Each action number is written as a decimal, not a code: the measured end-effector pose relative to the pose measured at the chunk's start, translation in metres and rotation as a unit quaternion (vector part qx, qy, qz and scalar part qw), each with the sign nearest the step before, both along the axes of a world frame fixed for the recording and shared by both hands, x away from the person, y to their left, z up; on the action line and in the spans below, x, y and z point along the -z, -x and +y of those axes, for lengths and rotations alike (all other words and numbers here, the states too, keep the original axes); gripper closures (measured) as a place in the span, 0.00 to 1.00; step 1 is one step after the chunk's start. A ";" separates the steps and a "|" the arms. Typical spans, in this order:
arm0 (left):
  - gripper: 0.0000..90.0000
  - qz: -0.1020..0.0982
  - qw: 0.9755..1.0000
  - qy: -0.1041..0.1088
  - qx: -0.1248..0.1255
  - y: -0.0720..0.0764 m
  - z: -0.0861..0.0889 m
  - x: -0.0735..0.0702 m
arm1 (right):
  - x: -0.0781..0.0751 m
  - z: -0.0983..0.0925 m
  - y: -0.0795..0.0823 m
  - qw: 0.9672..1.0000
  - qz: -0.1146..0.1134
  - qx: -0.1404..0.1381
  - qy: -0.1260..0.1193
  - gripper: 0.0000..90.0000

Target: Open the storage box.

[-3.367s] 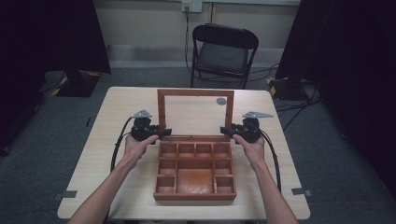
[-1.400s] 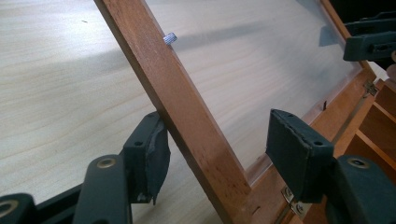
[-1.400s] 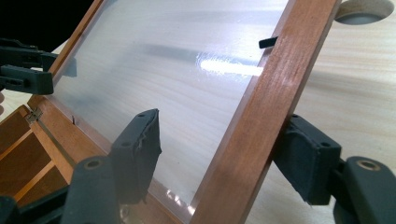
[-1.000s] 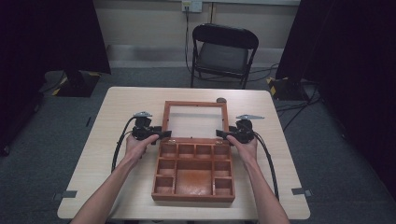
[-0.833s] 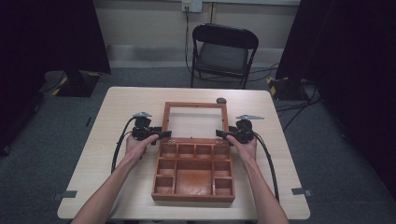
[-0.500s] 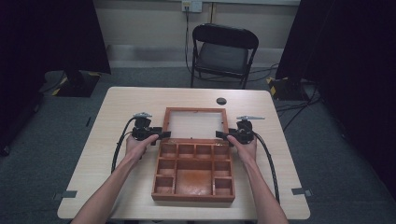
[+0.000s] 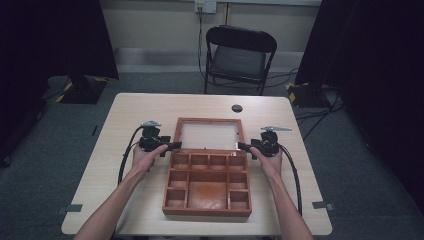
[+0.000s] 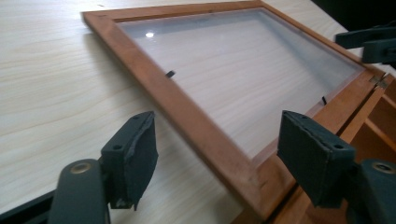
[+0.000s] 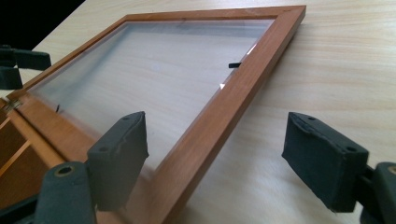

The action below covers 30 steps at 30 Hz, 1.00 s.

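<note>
Now lid (image 7: pixel 208 135) lies flat at frame center behind the open box (image 7: pixel 207 182); left gripper (image 7: pixel 172 146) and right gripper (image 7: pixel 243 146) jaws just opening, released; only withdrawal left.

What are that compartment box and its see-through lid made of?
The reddish-brown compartment box looks like stained wood with visible grain. Its hinged lid has a matching wooden frame around a clear pane, glass or plastic; it shows the table through it and reflects light.

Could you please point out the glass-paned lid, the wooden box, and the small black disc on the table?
glass-paned lid (image 7: pixel 207 136), high view, middle of the pane.
wooden box (image 7: pixel 207 196), high view, floor of the large front compartment.
small black disc (image 7: pixel 237 108), high view, its centre.
</note>
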State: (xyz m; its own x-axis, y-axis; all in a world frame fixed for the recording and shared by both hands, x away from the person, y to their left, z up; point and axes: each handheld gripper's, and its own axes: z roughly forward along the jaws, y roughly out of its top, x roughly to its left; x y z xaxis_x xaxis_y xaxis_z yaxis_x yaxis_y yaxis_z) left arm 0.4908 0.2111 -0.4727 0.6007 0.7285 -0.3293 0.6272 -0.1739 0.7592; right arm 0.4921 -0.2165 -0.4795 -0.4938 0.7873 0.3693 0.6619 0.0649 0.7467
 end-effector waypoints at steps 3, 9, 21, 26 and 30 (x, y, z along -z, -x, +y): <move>0.28 -0.001 1.000 -0.003 -0.007 0.005 0.008 -0.002 | -0.008 -0.006 0.009 1.000 -0.013 0.002 0.004 0.23; 0.26 -0.008 1.000 -0.026 -0.010 0.019 0.024 -0.009 | -0.019 -0.018 0.029 0.999 -0.023 -0.006 0.031 0.21; 0.18 -0.004 0.998 -0.059 -0.019 0.058 0.064 -0.008 | -0.022 -0.048 0.079 0.998 -0.020 0.004 0.063 0.18; 0.20 -0.004 0.995 -0.100 -0.007 0.077 0.069 0.002 | -0.013 -0.058 0.097 0.994 -0.006 0.010 0.105 0.18; 0.20 0.002 0.990 -0.138 -0.014 0.087 0.072 0.011 | 0.001 -0.066 0.108 0.992 0.004 0.030 0.120 0.18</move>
